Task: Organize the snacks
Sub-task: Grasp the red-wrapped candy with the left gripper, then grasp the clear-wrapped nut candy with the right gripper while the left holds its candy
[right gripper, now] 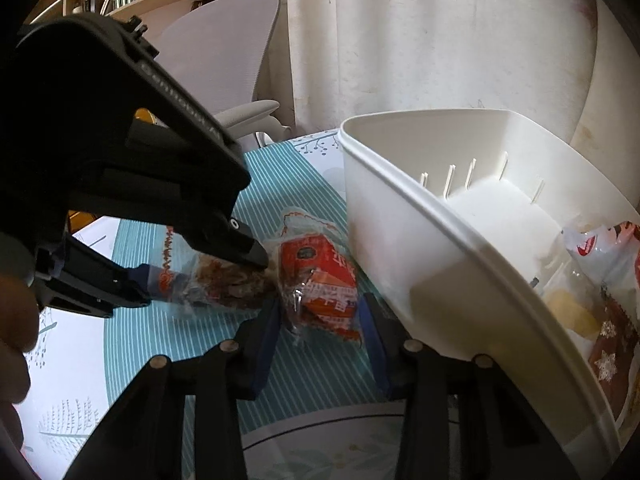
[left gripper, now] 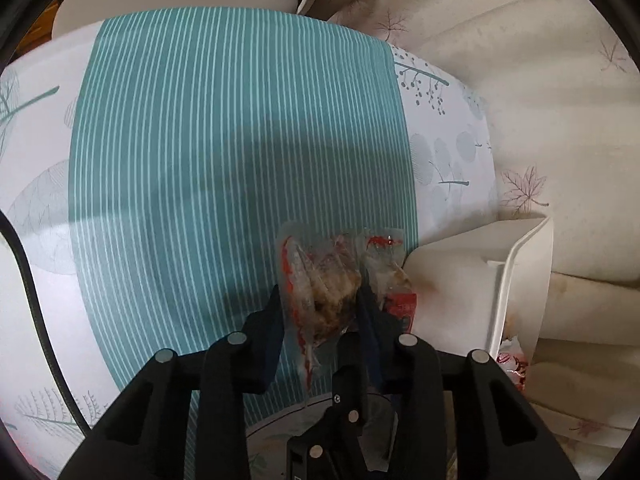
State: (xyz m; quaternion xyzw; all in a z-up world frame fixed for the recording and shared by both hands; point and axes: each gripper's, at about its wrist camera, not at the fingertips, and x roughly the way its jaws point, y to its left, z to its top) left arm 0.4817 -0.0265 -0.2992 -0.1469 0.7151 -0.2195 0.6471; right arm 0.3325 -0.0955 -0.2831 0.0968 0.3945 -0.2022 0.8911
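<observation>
A clear packet of brown snack (left gripper: 324,292) with red print sits between my left gripper's (left gripper: 320,306) fingers, and the pads press its sides. In the right wrist view the left gripper (right gripper: 202,276) reaches in from the left, clamped on that same packet (right gripper: 228,280) just above the tablecloth. Beside it lies a red-orange snack packet (right gripper: 320,288), and my right gripper (right gripper: 320,314) is shut on it, one blue pad on each side. The same red packet (left gripper: 394,300) shows just right of the left gripper. A white storage bin (right gripper: 400,240) stands directly to the right of both packets.
The table wears a teal striped cloth (left gripper: 220,140) with leaf-print borders. Several snack packets (right gripper: 600,272) lie in the bin's near end. A grey office chair (right gripper: 224,52) and a leaf-pattern curtain (right gripper: 400,40) stand behind the table. A hand (right gripper: 12,320) holds the left gripper.
</observation>
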